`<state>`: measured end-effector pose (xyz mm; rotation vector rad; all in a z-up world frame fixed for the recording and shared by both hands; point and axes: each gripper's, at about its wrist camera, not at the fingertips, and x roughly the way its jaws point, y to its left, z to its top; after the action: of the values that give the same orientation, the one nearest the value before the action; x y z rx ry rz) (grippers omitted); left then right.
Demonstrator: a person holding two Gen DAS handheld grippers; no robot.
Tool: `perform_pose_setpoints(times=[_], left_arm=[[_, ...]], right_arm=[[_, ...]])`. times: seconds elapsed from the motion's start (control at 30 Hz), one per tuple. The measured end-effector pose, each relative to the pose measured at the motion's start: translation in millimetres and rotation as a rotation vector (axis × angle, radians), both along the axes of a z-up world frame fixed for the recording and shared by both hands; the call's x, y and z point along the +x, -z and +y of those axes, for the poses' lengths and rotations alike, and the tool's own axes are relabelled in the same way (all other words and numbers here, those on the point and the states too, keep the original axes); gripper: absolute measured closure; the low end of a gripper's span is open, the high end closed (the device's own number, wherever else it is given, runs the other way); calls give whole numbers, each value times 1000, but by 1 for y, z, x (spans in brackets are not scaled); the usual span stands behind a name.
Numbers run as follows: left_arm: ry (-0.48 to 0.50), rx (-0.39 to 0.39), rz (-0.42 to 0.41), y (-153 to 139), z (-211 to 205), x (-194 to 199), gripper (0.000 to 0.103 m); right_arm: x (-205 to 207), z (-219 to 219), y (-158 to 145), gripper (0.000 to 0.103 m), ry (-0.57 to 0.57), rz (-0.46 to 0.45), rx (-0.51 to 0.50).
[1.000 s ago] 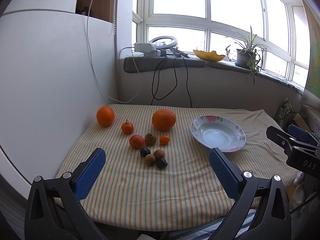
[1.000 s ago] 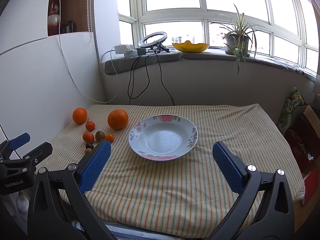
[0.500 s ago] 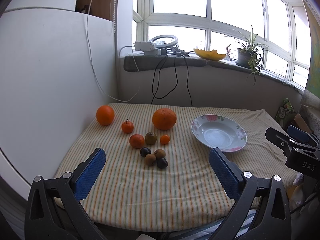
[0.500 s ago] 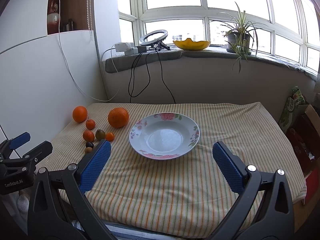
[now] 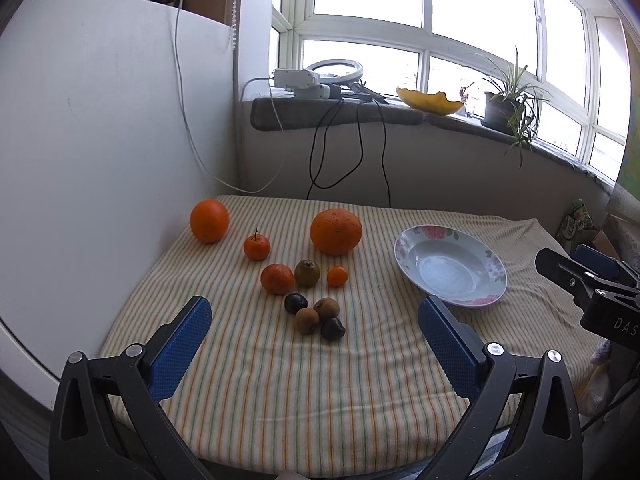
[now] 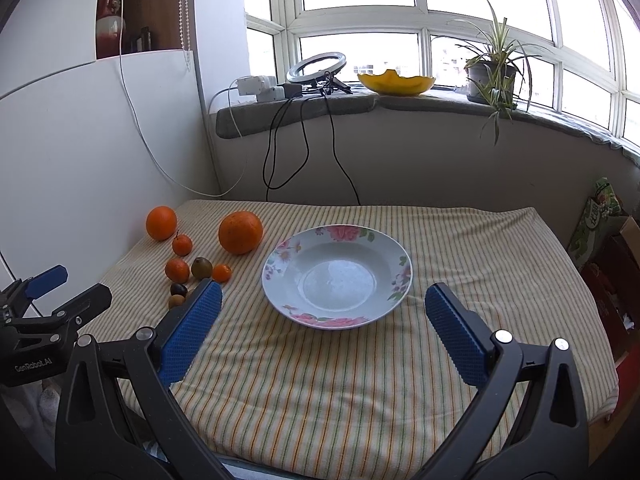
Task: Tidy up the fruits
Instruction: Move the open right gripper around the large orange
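On my left feed the left tongs (image 5: 314, 344) are spread wide with nothing between the blue pads, hanging over the near edge of the tabletop (image 5: 280, 392) and its striped cloth. The fruit sits ahead of them on the left half of the cloth: an orange (image 5: 209, 221) close to the white panel, a bigger orange (image 5: 336, 231) further right, a small stemmed tangerine (image 5: 257, 247) between them, then another tangerine (image 5: 277, 278), a greenish-brown fruit (image 5: 307, 273) touching or almost touching it, and a tiny orange fruit (image 5: 337, 276). Nearest me is a tight cluster of two dark plums (image 5: 296, 303) (image 5: 333, 328) and two brown kiwi-like fruits (image 5: 326, 308) (image 5: 306, 320); I cannot tell exactly what kind these are.

The flowered plate (image 5: 492, 268) lies to the right of the fruit, apart from it and holding nothing. Its near rim is partly covered by my left tongs' right pad in this view. The right tongs (image 5: 588, 280) poke in at the right edge, mostly cut off.

On the right feed the right tongs (image 6: 323, 328) are equally spread and grip nothing, framing the plate (image 6: 280, 280). Their left pad hides most of the dark cluster; only one plum (image 6: 178, 289) and one brown fruit (image 6: 176, 301) peek out. The left tongs (image 6: 52, 300) show at the left edge, partly out of frame.
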<state>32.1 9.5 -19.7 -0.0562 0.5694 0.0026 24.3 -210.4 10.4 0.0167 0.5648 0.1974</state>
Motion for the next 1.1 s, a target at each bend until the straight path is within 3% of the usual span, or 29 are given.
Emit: perform_pose_setpoints(times=[0.17,0.5,0.8,0.93,1.1], left_arm=[[21,-26,19,8,9,20,1],[80,-86,70,27,20,74,4],[142,-180,136,39,30,133,14],[188,-229,183,46,30,162,16],[212,-206,225,51,21,188,19]], right_arm=[[24,7,-3,0,-65,-2,3],[95,30,1,0,-218,98,-25],[178,51,22,0,-313,326,76],[215,70,31,6,-375,436,131],[250,90,54,15,-391,577,211]])
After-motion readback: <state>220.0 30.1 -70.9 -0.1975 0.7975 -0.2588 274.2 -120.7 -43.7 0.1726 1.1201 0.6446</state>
